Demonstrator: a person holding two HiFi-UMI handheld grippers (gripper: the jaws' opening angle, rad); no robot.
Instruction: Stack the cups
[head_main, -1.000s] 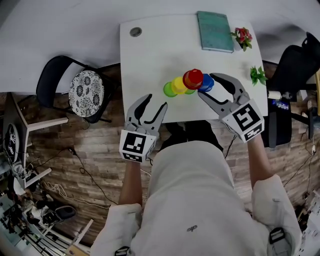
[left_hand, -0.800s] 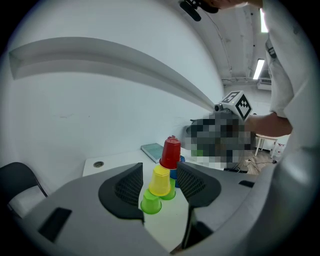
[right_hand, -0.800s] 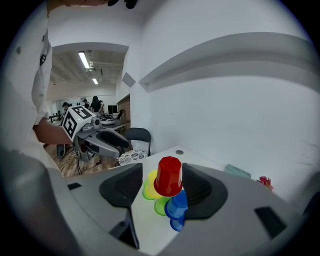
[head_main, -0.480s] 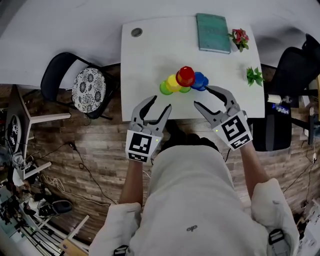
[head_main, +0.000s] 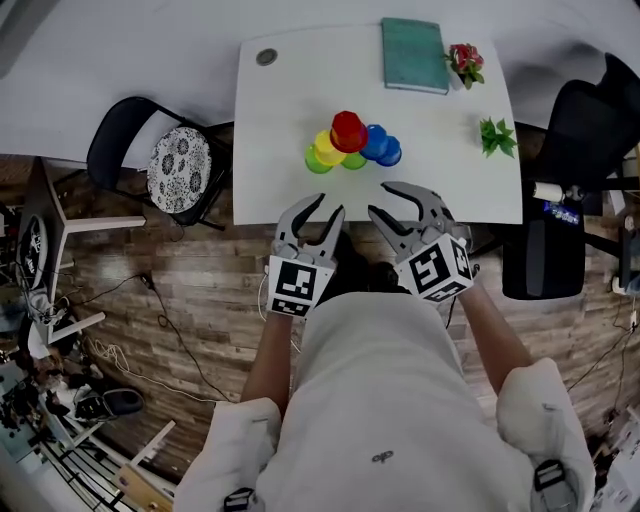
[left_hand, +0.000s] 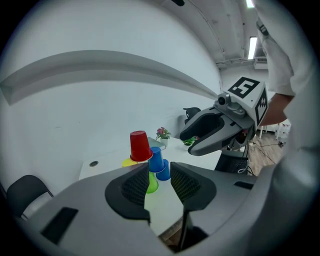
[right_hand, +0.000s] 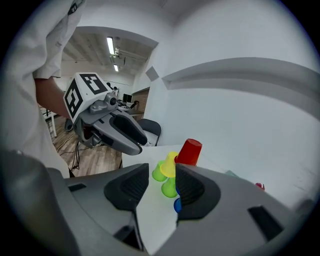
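This is an office-like workroom. A white rectangular desk (head_main: 290, 120) with a round grey cable grommet (head_main: 266, 57) stands on a wood-plank floor (head_main: 180, 270). Beside it are a black padded office chair (head_main: 565, 120) and a black folding chair with a floral cushion (head_main: 178, 170). Tangled cables (head_main: 45, 345) litter the floor. Fluorescent strip lights (right_hand: 110, 45) line the ceiling.

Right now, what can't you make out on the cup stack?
- Head view: exact cup count; the red cup on top covers those beneath.
- Left gripper view: yellow cup mostly behind the red cup; green cup half behind a jaw of the left gripper.
- Right gripper view: blue cup mostly behind a jaw of the right gripper.
- Both grippers' jaws have just been closing, nothing between them.
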